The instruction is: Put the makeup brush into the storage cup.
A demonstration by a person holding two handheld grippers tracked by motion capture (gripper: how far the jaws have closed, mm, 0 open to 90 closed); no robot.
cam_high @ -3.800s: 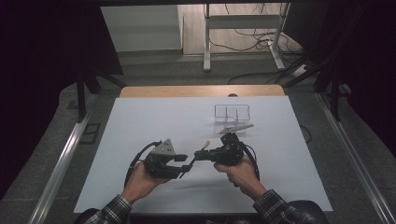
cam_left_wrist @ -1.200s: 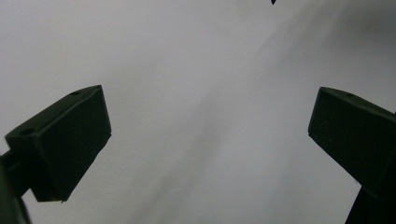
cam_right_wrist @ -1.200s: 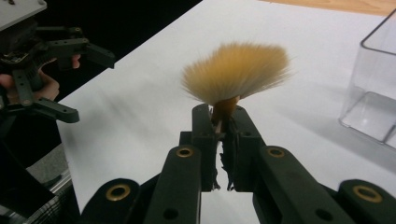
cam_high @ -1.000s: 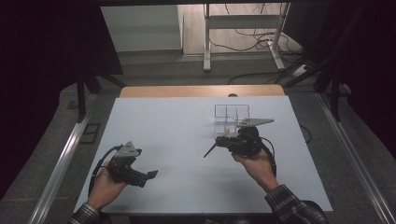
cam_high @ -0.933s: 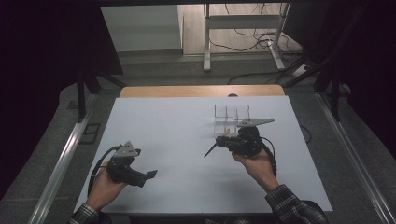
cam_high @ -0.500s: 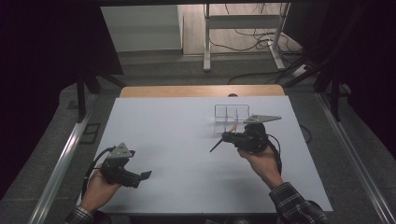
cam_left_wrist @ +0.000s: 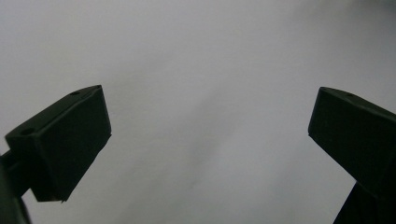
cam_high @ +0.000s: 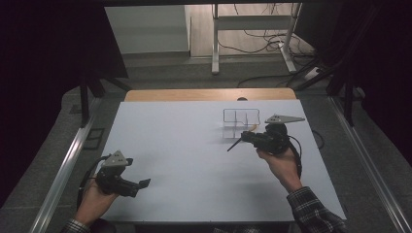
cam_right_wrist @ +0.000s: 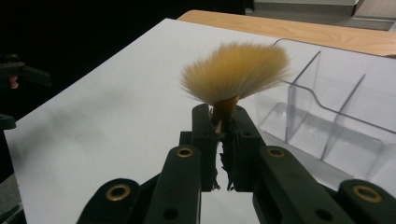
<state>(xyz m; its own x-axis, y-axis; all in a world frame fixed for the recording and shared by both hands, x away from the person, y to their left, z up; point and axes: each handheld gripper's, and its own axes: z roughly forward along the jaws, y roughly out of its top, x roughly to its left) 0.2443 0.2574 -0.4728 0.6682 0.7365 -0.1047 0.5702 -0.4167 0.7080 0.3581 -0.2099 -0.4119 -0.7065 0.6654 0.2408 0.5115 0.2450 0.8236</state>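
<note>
Both hands have spread apart, the right gripper (cam_right_wrist: pixel 219 133) clamped on the light brush (cam_right_wrist: pixel 233 74) by its stiff handle near the clear box (cam_right_wrist: pixel 327 116), left gripper (cam_left_wrist: pixel 205 140) wide apart.

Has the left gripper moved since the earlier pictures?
Yes. The left gripper has moved from mid-table toward the white table's near left corner, away from the clear organizer.
</note>
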